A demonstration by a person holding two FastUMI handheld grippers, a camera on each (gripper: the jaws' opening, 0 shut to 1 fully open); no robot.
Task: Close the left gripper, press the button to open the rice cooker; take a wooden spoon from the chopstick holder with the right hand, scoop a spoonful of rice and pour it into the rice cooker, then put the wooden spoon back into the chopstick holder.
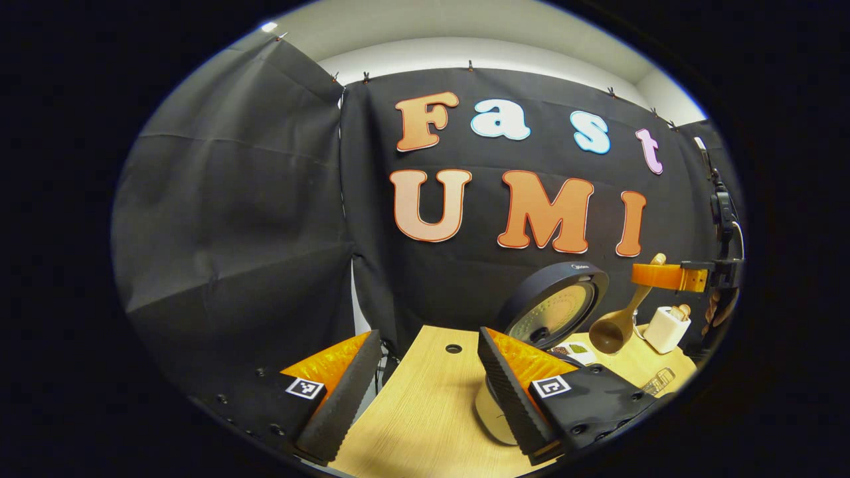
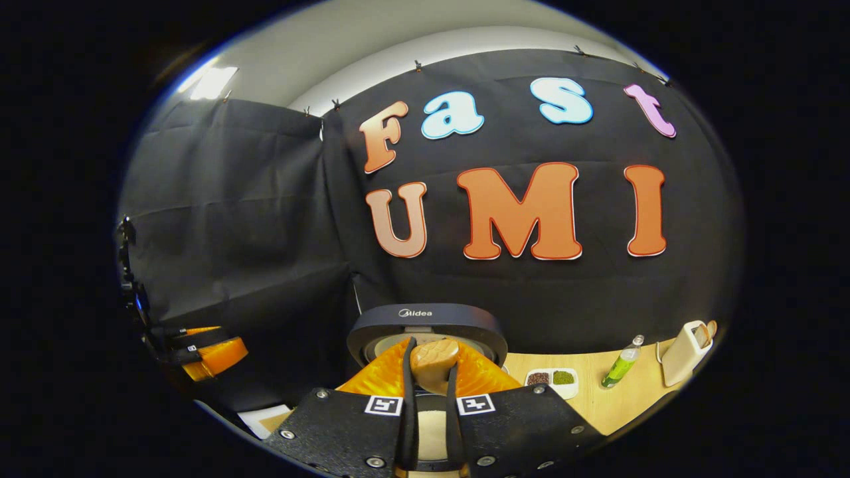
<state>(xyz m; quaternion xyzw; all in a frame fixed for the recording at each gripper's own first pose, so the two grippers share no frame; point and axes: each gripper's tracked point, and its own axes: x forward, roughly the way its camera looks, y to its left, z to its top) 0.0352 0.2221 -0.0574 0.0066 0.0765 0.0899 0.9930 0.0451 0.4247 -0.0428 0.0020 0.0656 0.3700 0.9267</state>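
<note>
The rice cooker (image 1: 554, 309) stands on the wooden table (image 1: 425, 405) with its round lid raised. My left gripper (image 1: 428, 338) is open over the table, nothing between its fingers, the cooker's body just behind its right finger. To the right of the cooker my right gripper (image 1: 654, 272) holds the wooden spoon (image 1: 614, 328) by the handle, bowl hanging down. In the right gripper view, my right gripper (image 2: 430, 358) is shut on the spoon handle (image 2: 433, 362) in front of the open cooker (image 2: 428, 322). The white chopstick holder (image 2: 687, 362) stands at the far right.
A small white tray (image 2: 551, 380) with dark and green grains lies right of the cooker, with a green bottle (image 2: 621, 365) beside it. The chopstick holder (image 1: 667, 328) holds another wooden utensil. The left gripper (image 2: 206, 355) shows far left. Black cloth walls close the back and left.
</note>
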